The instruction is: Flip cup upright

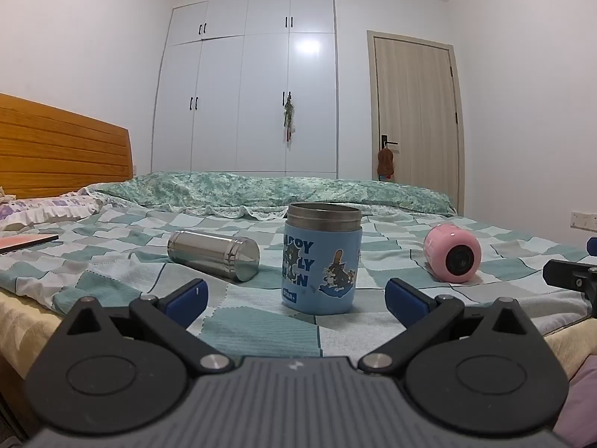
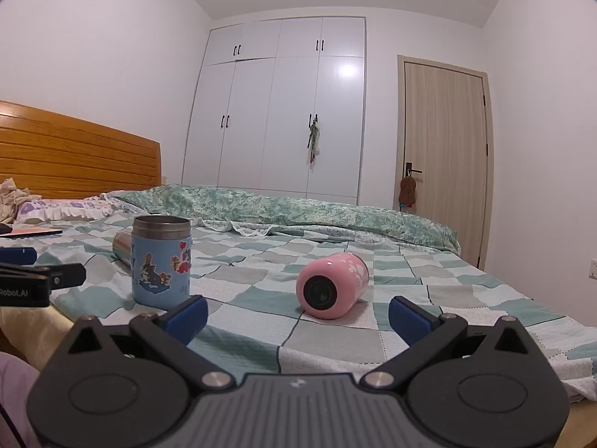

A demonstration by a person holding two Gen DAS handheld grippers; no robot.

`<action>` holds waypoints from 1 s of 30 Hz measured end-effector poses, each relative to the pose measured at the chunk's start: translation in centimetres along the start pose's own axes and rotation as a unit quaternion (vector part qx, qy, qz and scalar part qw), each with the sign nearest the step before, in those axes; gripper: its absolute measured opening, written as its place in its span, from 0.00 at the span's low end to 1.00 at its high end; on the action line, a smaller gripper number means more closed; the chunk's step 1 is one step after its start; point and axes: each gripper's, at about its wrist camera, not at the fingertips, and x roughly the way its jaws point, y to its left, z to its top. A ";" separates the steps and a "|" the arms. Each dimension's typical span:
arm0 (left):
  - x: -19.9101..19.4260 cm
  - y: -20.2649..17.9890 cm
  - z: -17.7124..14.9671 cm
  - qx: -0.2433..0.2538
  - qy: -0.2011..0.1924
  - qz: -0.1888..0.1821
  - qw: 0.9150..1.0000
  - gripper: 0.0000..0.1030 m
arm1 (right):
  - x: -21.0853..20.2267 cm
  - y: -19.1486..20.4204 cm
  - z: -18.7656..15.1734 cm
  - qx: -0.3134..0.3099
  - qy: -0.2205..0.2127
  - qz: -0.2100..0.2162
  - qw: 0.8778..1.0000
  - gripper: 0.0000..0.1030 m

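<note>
Checkered bed [image 1: 261, 328]: blue cartoon cup [image 1: 321, 257] upright mid-bed; steel flask [image 1: 212, 249] and pink cup [image 2: 332, 285] lying sideways, apparently unrighted; left gripper [image 1: 294, 295] and right gripper [image 2: 297, 311] both spread wide, holding nothing.

From my right wrist view the blue cup [image 2: 161, 261] hid most of the steel cup [image 2: 122, 247]. The left tool [image 2: 33, 278] was cut off by the frame edge; I couldn't tell its jaws' state there.
</note>
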 end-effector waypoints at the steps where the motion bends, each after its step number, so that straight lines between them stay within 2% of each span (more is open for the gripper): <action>1: 0.0 0.0 0.0 0.000 0.000 0.000 1.000 1.00 | 0.0 0.0 0.0 0.000 0.000 0.000 1.000 1.00; 30: 0.0 0.0 0.0 -0.002 0.000 0.000 1.000 1.00 | 0.1 0.1 0.0 -0.001 0.001 0.000 1.000 1.00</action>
